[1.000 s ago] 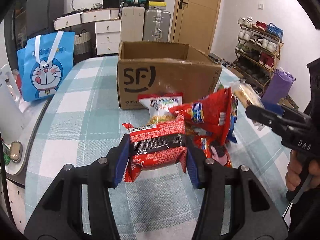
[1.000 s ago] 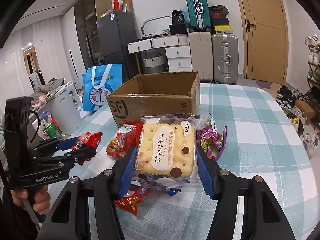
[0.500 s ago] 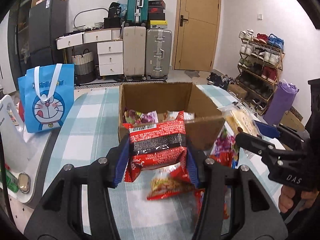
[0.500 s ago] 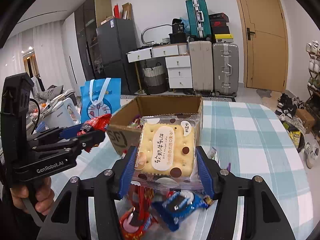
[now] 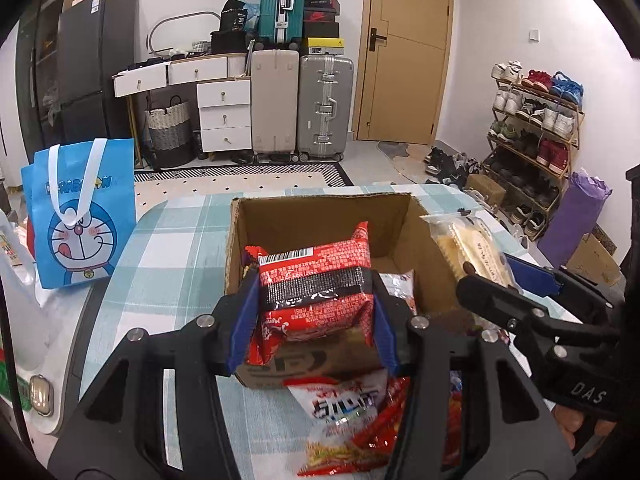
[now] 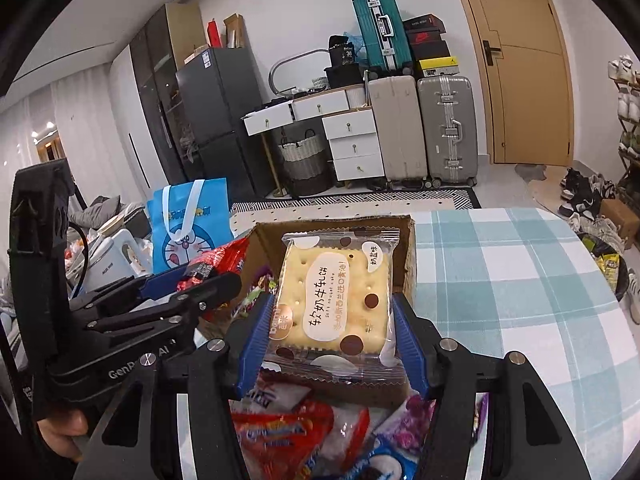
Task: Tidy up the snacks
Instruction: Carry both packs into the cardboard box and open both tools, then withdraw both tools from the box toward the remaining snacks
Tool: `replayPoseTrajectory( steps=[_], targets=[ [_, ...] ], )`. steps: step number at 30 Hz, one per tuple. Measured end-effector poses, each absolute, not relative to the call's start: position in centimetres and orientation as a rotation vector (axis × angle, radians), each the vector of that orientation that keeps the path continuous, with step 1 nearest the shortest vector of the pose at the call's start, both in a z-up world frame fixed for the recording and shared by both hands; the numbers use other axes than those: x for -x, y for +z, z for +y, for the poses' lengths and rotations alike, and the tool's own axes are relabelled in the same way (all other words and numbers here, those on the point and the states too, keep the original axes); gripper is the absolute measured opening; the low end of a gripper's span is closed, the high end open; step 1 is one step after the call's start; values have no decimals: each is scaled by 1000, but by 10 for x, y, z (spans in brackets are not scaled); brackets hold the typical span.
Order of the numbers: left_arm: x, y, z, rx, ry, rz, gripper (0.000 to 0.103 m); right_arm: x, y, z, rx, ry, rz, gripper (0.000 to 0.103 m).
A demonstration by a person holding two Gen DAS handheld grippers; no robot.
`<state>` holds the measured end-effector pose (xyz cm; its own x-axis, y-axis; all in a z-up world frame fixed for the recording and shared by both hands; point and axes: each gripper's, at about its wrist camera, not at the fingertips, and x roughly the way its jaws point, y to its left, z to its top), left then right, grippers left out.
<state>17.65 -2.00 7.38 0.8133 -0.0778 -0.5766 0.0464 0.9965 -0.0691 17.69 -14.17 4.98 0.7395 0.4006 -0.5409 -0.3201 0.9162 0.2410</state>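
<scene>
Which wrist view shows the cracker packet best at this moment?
The right wrist view: the cracker packet faces the camera flat, label readable, clamped in the right gripper in front of the cardboard box. The left wrist view shows the packet obliquely and foreshortened at the right.

Round table (image 6: 520,264) under a teal-and-white checked cloth. Resting on it: open cardboard box (image 5: 240,248) near the middle, loose snack packets (image 5: 344,408) heaped just before the box's near wall, blue cartoon bag (image 5: 80,216) upright near the left edge. Right half of the cloth bare.
</scene>
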Motion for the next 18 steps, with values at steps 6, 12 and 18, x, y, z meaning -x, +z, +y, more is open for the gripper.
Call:
replayPoseTrajectory(
  steps=[6,12,18],
  targets=[
    [-206,62,-8,83,-41,649,49,-184,48,-135,-89,400,610,72],
    [-187,59,1,88,-53,611,89,-157,47,-149,-60,391,603,98],
    [-147,59,5,73,-37,589,103,-130,46,-177,-103,350,620,102]
  ],
)
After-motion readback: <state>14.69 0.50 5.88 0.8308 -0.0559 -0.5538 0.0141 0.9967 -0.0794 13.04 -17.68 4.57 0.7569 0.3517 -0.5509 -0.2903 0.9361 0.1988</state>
